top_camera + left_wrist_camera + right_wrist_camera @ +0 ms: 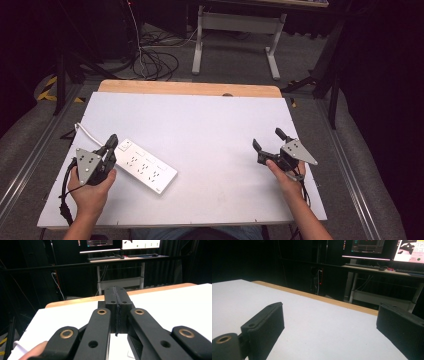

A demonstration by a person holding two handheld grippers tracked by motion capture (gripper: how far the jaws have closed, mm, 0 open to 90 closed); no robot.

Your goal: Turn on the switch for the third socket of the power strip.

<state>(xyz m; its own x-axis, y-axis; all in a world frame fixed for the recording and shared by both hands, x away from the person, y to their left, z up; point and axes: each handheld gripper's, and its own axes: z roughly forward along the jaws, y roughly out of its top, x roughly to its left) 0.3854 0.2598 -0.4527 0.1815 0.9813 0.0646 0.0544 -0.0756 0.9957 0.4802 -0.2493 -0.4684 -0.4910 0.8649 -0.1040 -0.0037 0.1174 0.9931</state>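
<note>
We look down on a smooth white table (210, 125) with a strip of bare wood along its far edge, standing on grey carpet among dark surroundings. Beyond it stands a white-legged desk (235, 25) with tangled cables on the floor beside it. A flat, white, rectangular power strip (142, 165) lies at an angle on the table's left, its white cord (87, 131) curving off toward the left edge. Our left gripper (113, 141), matte black plastic with brass pivots, hovers at the strip's near-left end, its ribbed jaws pressed together on nothing. Our right gripper (268, 139) sits well apart on the table's right, jaws spread wide and empty.
</note>
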